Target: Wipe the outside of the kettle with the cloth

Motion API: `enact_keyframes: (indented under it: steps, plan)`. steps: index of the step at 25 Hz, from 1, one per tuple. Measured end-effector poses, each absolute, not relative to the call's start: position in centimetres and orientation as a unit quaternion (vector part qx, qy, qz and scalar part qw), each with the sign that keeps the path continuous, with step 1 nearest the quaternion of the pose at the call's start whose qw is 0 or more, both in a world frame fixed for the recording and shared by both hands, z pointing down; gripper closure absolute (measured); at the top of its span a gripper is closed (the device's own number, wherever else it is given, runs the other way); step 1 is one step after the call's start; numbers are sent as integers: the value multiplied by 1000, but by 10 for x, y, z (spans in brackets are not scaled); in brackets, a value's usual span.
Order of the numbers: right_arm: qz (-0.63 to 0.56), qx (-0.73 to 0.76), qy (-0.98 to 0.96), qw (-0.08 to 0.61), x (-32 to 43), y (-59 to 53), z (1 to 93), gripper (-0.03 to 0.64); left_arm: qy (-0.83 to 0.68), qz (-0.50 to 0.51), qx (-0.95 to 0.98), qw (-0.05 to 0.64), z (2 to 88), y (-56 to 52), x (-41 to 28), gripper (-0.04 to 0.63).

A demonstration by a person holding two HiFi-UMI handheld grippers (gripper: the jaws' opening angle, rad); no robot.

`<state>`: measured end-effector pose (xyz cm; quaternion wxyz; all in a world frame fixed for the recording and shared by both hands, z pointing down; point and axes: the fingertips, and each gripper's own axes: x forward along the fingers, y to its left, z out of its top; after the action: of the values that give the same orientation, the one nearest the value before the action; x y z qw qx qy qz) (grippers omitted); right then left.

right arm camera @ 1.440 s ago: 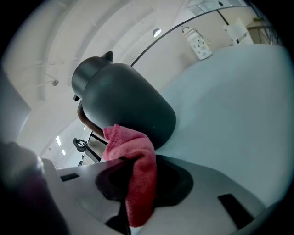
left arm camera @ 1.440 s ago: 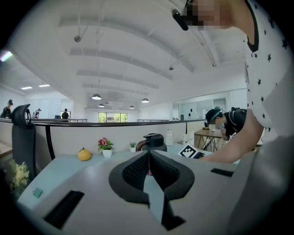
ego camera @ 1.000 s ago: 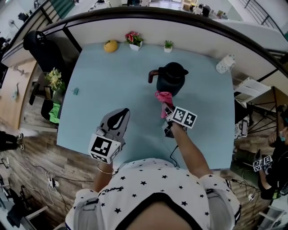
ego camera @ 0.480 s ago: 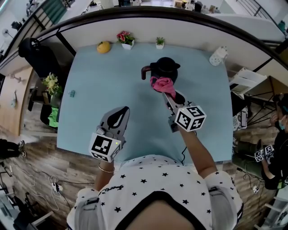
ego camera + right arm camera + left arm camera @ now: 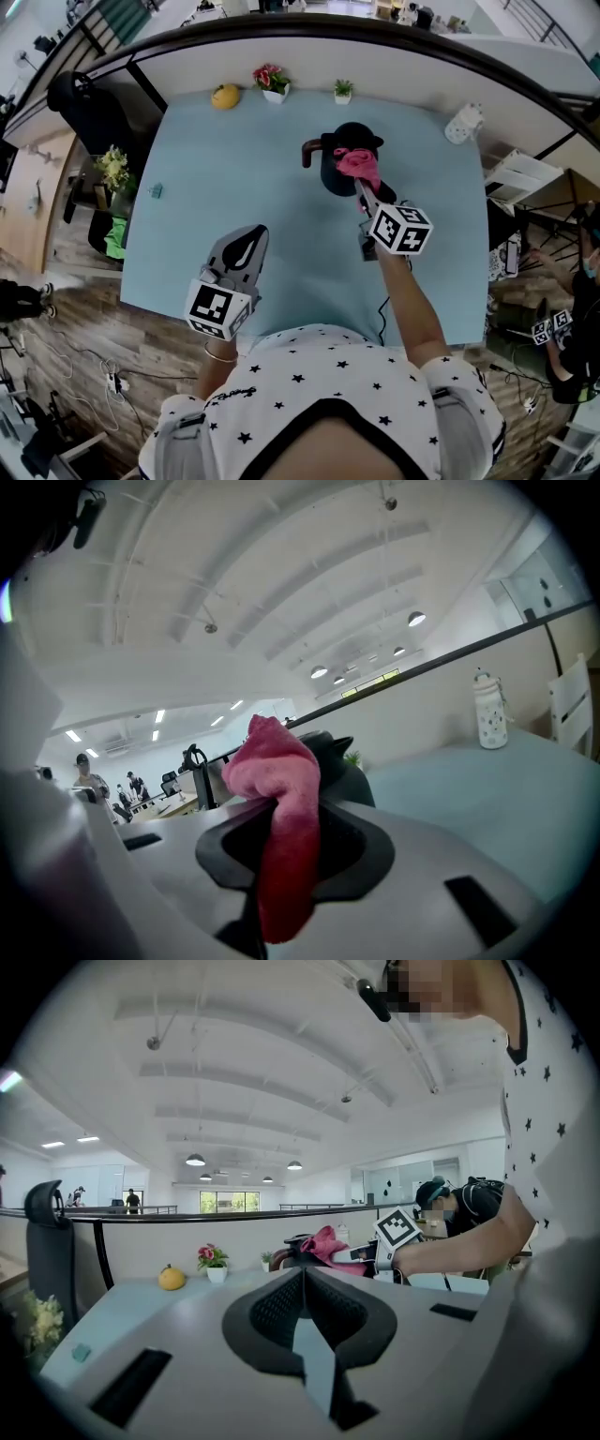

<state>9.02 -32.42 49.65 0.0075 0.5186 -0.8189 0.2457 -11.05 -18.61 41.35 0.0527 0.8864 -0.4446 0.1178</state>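
Toward the far side of the counter [image 5: 234, 178] the black kettle [image 5: 330, 178] stands upright, with the pink cloth [image 5: 359, 165] pressed on its top and pinched tight in the right gripper [image 5: 362, 187]. Wiping looks under way up there; the sides probably remain. The left gripper [image 5: 249, 239] hovers near the person, jaws together on nothing. Only the right gripper view shows the cloth clamped between the jaws, and only the head view shows the kettle's whole outline.
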Motion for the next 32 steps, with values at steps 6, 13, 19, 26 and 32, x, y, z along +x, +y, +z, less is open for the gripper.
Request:
enact_keyframes:
  steps: [6,13,19,26,32]
  plan:
    - [248,522,-816,25,92,-324,515,521,-437,120,890,55,417,-190,-104,566]
    - [252,526,-811,38,94,-318,525,522,-430,123,893,57,417,-193,-101,565]
    - [271,526,-804,54,95,-314,545,521,-431,125,891,62,421,-195,-103,565]
    - [292,529,-790,97,98,-313,582,521,-430,129,891,67,424,-197,-101,565]
    - [309,529,-781,124,100,-313,608,520,-434,132,889,70,427,-199,-103,566]
